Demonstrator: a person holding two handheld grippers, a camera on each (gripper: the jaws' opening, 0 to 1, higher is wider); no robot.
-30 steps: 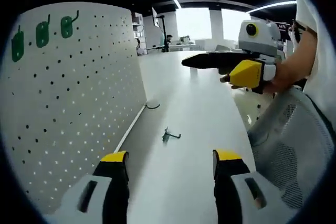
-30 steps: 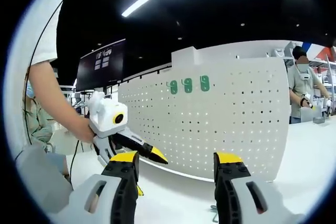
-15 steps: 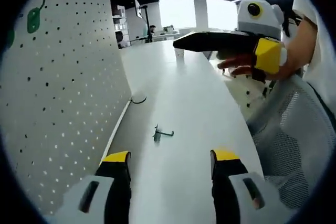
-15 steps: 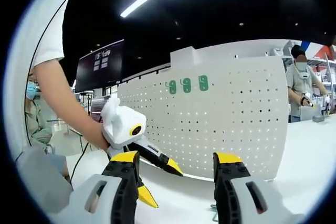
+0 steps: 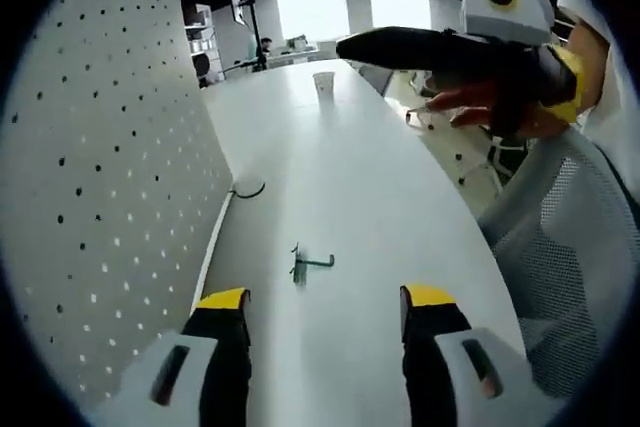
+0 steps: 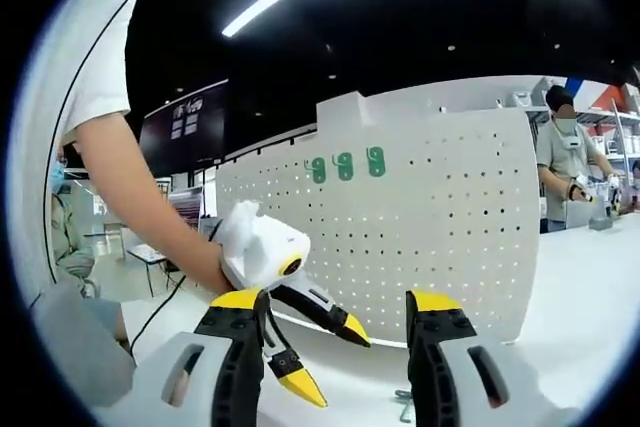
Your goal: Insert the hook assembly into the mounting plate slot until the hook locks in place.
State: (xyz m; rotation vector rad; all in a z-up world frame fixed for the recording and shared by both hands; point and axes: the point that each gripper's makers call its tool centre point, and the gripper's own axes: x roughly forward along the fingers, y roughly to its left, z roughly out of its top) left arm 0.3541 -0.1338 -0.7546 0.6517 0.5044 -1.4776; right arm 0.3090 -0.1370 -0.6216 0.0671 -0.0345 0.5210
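Hook assembly (image 5: 305, 266), a small dark metal piece, lies flat on the white counter (image 5: 370, 187), out ahead of the left hand-held gripper (image 5: 325, 347) and roughly in line with the gap between its jaws, apart from both. That hand-held gripper's yellow-tipped jaws stand wide apart with nothing between them. In the right gripper view the same hand-held gripper comes in from the left, angled down toward the counter, its two black fingers with yellow tips spread and empty, a person's bare forearm (image 6: 140, 197) reaching down to it. The right hand-held gripper (image 6: 338, 347) is likewise wide open and holds nothing; a bit of the hook assembly (image 6: 403, 404) shows low between its jaws on the counter. In the left gripper view the right hand-held gripper is held high at the upper right, level, pointing left across the counter, gripped by a hand (image 5: 500, 107). The white perforated mounting plate (image 5: 110, 197) stands upright along the counter's left edge; in the right gripper view it carries three green hooks (image 6: 344, 166) near its top.
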